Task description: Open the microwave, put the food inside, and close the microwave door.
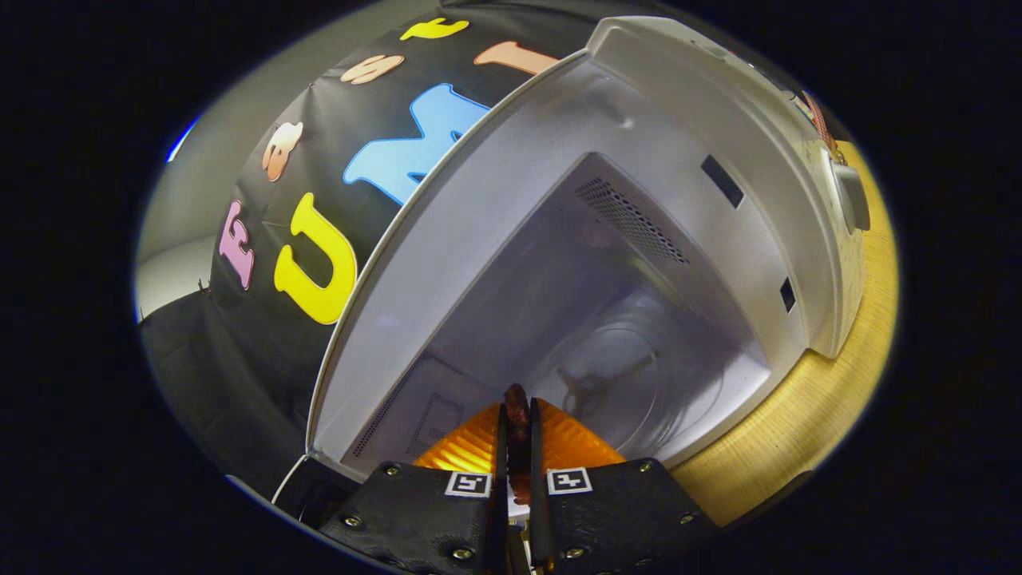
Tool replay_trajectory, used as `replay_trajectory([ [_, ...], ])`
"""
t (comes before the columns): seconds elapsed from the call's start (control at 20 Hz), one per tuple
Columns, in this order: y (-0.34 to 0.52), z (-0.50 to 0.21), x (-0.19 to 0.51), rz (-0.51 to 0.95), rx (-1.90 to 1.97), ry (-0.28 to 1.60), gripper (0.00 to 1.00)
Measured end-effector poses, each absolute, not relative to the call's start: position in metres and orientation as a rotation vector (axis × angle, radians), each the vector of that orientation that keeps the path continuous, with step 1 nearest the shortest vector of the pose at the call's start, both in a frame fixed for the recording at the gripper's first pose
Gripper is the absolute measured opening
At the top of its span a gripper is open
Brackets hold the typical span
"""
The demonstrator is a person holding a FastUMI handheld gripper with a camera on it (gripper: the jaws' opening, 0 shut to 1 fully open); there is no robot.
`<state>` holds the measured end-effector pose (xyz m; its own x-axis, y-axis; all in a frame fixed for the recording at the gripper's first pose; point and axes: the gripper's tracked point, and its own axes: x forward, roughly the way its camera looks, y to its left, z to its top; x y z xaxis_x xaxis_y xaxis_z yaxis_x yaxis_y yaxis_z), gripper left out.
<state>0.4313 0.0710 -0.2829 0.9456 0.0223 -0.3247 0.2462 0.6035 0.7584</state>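
Microwave stood open on the wooden desk, its glass turntable bare. At its threshold, the hand-held gripper was nearly closed, pinching a dark reddish food piece. Best carried deeper, level, and released over the turntable's centre.

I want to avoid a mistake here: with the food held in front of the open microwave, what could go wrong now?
1. The gripper pinches only a thin piece of food between its fingers; it could slip out before reaching the glass plate.
2. The view is strongly tilted, so the food might fall on the wooden table if let go early.
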Motion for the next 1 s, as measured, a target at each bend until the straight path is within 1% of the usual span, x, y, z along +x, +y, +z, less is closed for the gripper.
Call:
replay_trajectory([
  [0.15,0.071,-0.29,0.448,-0.141,0.911,0.319,0.11],
  [0.3,0.057,-0.295,0.457,-0.211,0.878,0.281,0.11],
  [0.4,0.055,-0.299,0.463,-0.231,0.839,0.265,0.11],
  [0.5,0.048,-0.307,0.468,-0.292,0.822,0.278,0.14],
  [0.65,0.047,-0.311,0.469,-0.296,0.81,0.252,0.22],
  [0.7,0.048,-0.313,0.471,-0.295,0.806,0.246,0.3],
  [0.8,0.051,-0.312,0.474,-0.283,0.82,0.222,0.39],
  [0.9,0.05,-0.315,0.476,-0.3,0.833,0.221,0.61],
  [1.0,0.044,-0.315,0.476,-0.328,0.788,0.204,0.68],
])
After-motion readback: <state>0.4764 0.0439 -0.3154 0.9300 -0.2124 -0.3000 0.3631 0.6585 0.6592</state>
